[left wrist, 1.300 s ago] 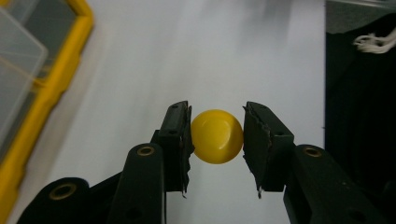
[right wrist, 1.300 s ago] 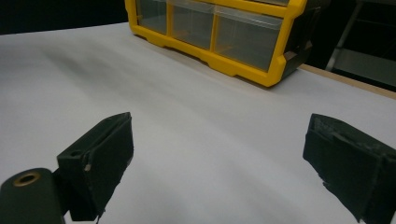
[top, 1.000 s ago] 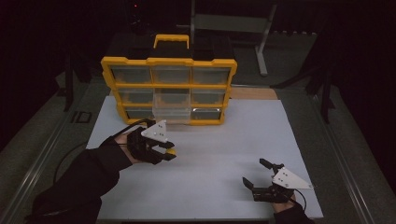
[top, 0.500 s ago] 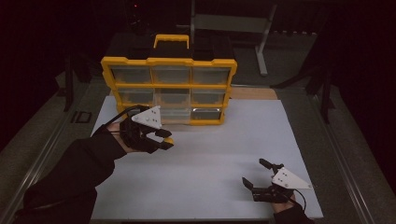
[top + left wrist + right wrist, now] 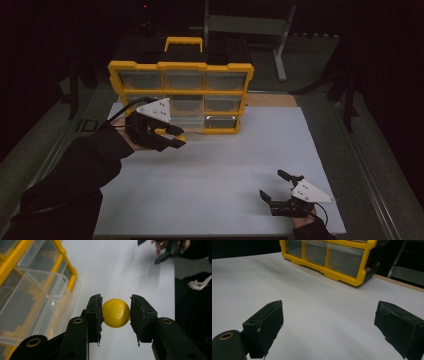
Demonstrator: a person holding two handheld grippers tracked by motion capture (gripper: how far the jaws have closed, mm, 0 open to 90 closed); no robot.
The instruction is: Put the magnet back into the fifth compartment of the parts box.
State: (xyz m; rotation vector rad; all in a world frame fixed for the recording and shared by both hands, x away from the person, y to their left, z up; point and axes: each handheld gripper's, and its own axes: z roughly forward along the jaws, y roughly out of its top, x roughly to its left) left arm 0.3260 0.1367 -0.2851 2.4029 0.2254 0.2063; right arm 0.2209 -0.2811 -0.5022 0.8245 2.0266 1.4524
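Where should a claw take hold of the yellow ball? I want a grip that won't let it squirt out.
Across its widest middle, one pad on each opposite side, as the left claw holds the yellow ball now. It is round and smooth, so any off-centre pinch would tend to push it out. With the pulled-out clear drawer close on one side, coming from the open white table side looks safest.

The yellow ball [image 5: 116, 313] looks smooth, glossy plastic between the matt black, rough-edged pads [image 5: 96, 315] of the left tongs [image 5: 116, 315], while the organiser [image 5: 181, 95] has a yellow plastic frame and clear, shiny plastic drawers, and the worktop [image 5: 225, 170] is matt white, paper-like.
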